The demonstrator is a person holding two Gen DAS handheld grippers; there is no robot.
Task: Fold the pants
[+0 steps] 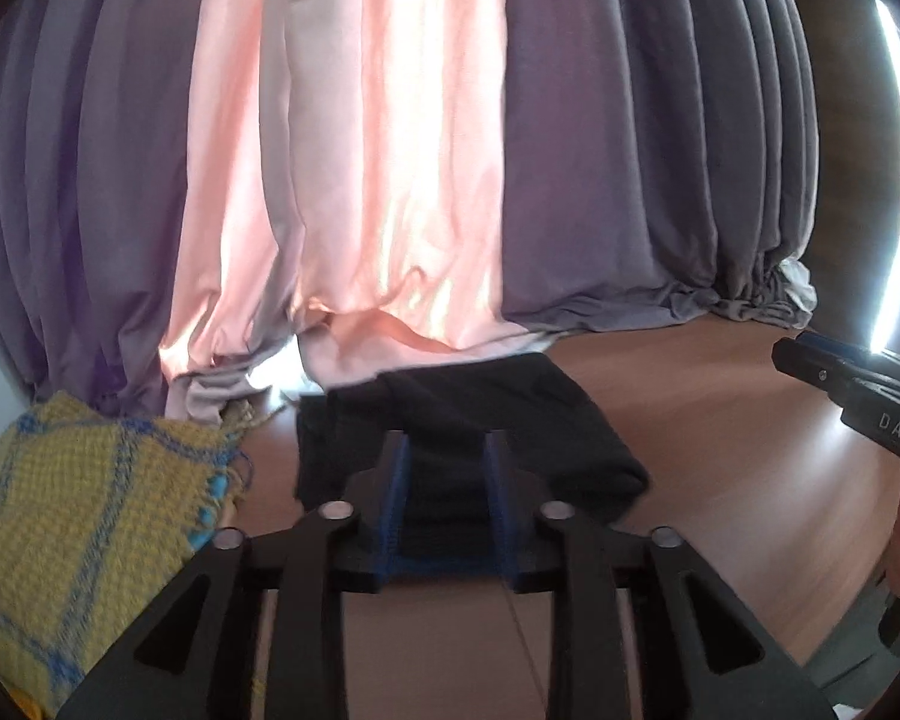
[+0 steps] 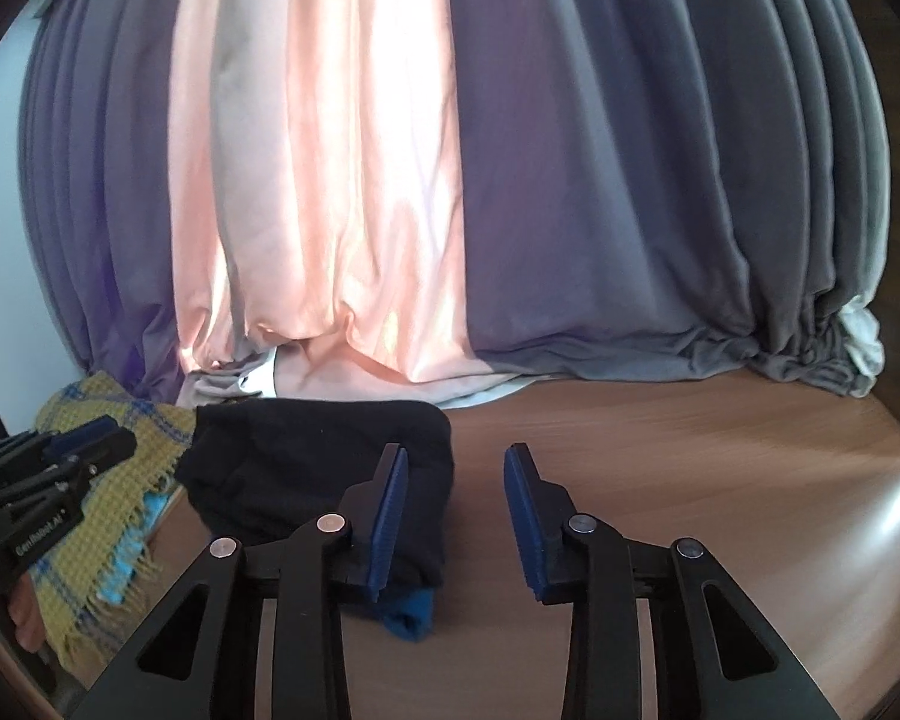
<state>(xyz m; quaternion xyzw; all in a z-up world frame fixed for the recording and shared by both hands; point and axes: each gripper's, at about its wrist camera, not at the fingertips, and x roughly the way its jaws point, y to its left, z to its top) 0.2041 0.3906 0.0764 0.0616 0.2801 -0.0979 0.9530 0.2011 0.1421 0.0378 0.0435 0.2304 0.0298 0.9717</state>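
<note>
The dark pants (image 2: 324, 468) are found bunched on the wooden table (image 2: 690, 480), beside a yellow woven cloth (image 1: 72, 516). The left gripper (image 1: 447, 450) is spread over the pants, nothing clamped. The right gripper (image 2: 456, 462) is held released, nothing grasped.

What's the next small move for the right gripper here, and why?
Probably shift the right gripper left and forward over the dark pants before closing. Its jaws are open with only bare wooden table between them; the bundle lies behind its left finger. The left gripper frames the pants, also open, so nothing is gripped yet.
</note>
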